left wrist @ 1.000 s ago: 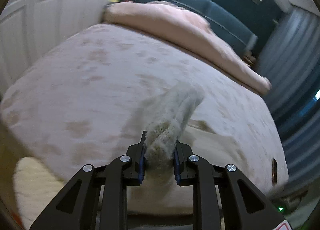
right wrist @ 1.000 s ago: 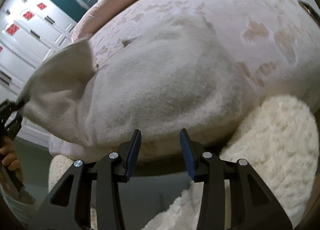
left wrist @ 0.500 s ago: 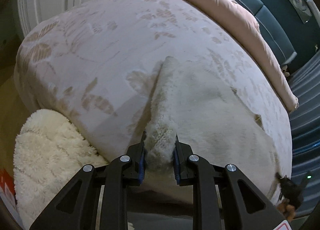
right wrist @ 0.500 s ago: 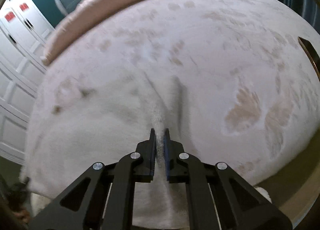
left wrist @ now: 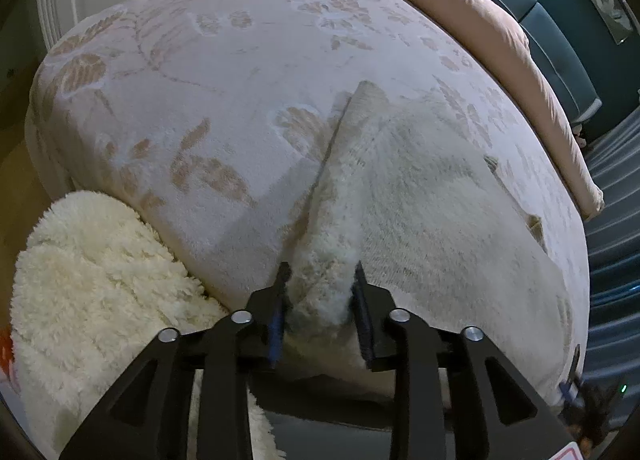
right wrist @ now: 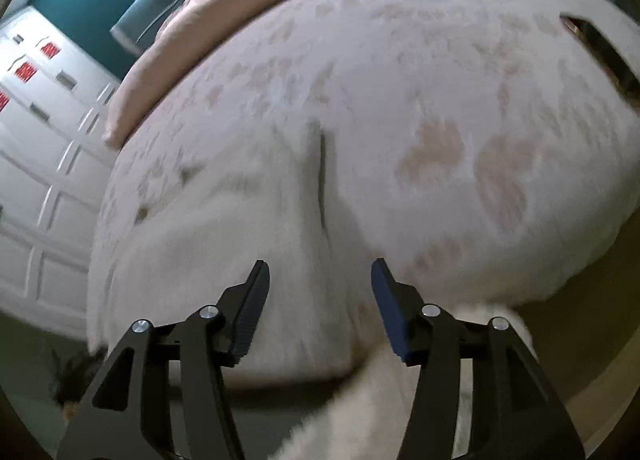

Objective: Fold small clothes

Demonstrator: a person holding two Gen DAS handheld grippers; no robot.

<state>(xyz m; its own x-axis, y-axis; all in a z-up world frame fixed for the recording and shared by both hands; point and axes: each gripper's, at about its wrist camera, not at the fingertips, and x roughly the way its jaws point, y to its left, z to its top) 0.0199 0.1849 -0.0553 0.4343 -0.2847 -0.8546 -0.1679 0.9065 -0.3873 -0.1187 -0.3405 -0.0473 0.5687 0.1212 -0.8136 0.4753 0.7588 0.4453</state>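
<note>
The left gripper (left wrist: 320, 292) has its jaws pinching a bunched fold of the fuzzy cream garment (left wrist: 420, 212) — the pile of the fabric bulges out between the two black fingers, filling the gap. Ahead of those jaws the garment's left edge runs up and away as a raised ridge, and the rest of the cloth spreads flat to the right of the jaws across the bed (left wrist: 224, 72), whose pale cover carries a faded leaf print. A pink duvet (left wrist: 480, 32) lies rolled along the far side of the bed, well beyond the jaws. Below and to the left of the jaws, against the side of the bed, sits a shaggy white rug (left wrist: 92, 276). At the lower right rim of the left wrist view the tip of the other tool shows, too small to read.

The right gripper (right wrist: 320, 280) has its jaws spread wide, with nothing between them — the garment (right wrist: 248, 220) lies on the bed (right wrist: 460, 72) just ahead of and below the open jaws, a short upright crease in the cloth standing straight ahead of the gap. The right wrist view is blurred. Far to the left of those jaws stand white panelled doors (right wrist: 44, 148), and the pink duvet (right wrist: 224, 8) lies beyond the garment.
</note>
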